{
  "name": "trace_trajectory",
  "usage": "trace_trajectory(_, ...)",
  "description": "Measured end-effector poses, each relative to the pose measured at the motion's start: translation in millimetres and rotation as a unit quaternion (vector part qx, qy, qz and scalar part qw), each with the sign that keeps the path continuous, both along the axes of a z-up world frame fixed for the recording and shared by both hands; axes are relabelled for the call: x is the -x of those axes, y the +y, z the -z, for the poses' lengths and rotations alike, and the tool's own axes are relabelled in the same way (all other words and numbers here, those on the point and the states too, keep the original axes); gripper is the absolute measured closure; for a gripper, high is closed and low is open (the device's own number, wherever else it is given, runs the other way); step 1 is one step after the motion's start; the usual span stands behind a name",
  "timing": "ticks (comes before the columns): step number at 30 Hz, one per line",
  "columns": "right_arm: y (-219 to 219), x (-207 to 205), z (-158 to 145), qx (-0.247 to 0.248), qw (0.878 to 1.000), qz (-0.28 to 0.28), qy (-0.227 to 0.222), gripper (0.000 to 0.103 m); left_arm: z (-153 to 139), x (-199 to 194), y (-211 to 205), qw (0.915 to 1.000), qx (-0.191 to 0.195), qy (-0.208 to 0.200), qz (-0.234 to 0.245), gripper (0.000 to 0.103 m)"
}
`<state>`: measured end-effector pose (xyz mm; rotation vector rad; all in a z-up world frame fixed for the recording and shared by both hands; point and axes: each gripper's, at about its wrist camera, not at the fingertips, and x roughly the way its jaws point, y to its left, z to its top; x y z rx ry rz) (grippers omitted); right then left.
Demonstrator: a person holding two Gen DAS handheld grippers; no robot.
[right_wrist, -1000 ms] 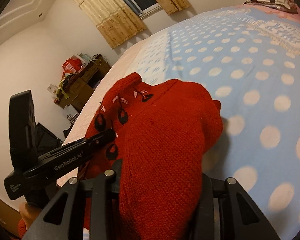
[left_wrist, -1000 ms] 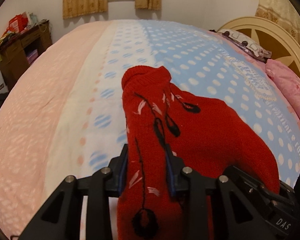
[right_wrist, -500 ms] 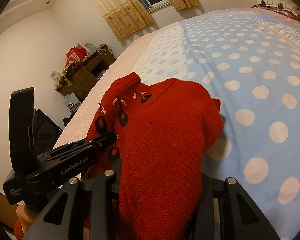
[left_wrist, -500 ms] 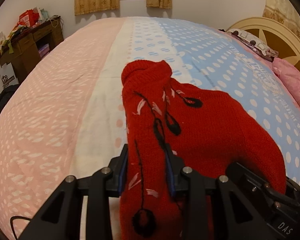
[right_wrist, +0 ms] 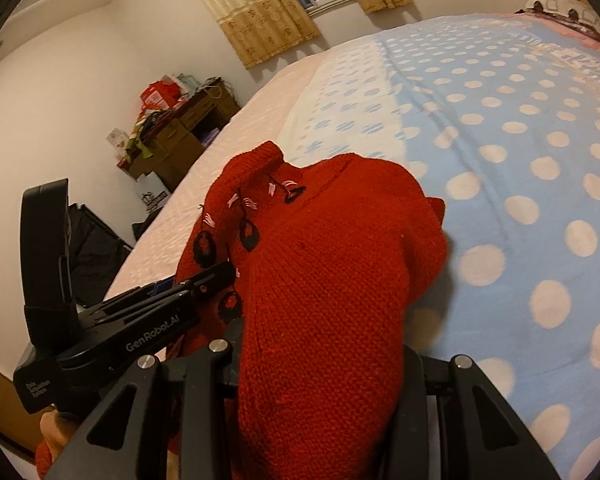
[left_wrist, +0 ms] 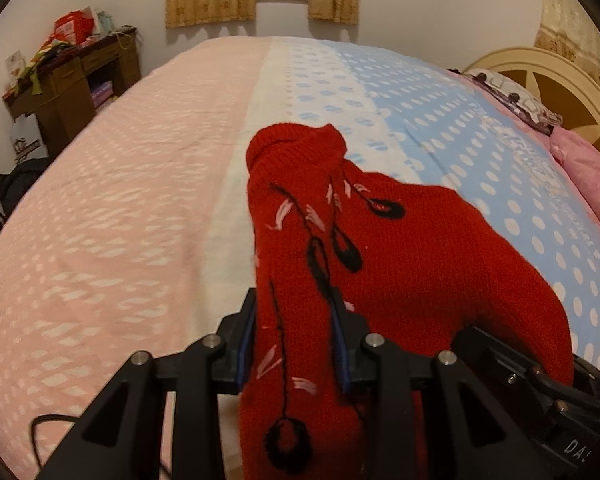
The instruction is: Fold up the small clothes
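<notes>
A small red knitted sweater [left_wrist: 400,248] with black and pink embroidery hangs bunched above the bed, held at two places. My left gripper [left_wrist: 296,344] is shut on its embroidered edge, the blue pads pressing the knit from both sides. My right gripper [right_wrist: 320,364] is shut on a thick plain red fold of the same sweater [right_wrist: 340,248], which hides its fingertips. In the right wrist view the left gripper's black body [right_wrist: 132,332] sits just to the left, against the embroidered part. The collar end points away from me.
The bed's blanket [left_wrist: 120,208] has a pink band at left, white in the middle and blue with dots [right_wrist: 540,200] at right. A cluttered wooden desk [left_wrist: 76,84] stands at the left wall. Pink pillows [left_wrist: 588,176] and a cream headboard [left_wrist: 560,80] lie at right.
Both grippers have carried the sweater leftward over the bed, from above the blue dotted part toward the white and pink bands. Their grips are unchanged.
</notes>
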<state>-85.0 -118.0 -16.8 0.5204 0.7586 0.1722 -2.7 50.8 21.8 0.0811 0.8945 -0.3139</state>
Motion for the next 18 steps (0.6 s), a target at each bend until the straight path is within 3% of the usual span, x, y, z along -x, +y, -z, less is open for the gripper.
trace_trajectory(6, 42.4, -19.9, -3.8, -0.011, 0.999, -0.05, -0.007, 0.065, -14.7, -4.2, 40.1, 0.9979, -0.032, -0.029, -0.048, 0.07)
trace_trajectory(15, 109.0, -55.2, -12.9, -0.003, 0.993, -0.119, -0.028, 0.065, -16.4, -15.5, 104.0, 0.9901, -0.051, -0.045, -0.122, 0.071)
trace_trajectory(18, 131.7, -66.2, -17.0, 0.003, 0.989, -0.144, -0.04, 0.065, -21.8, -19.0, 115.3, 0.9839, -0.077, -0.069, -0.146, 0.085)
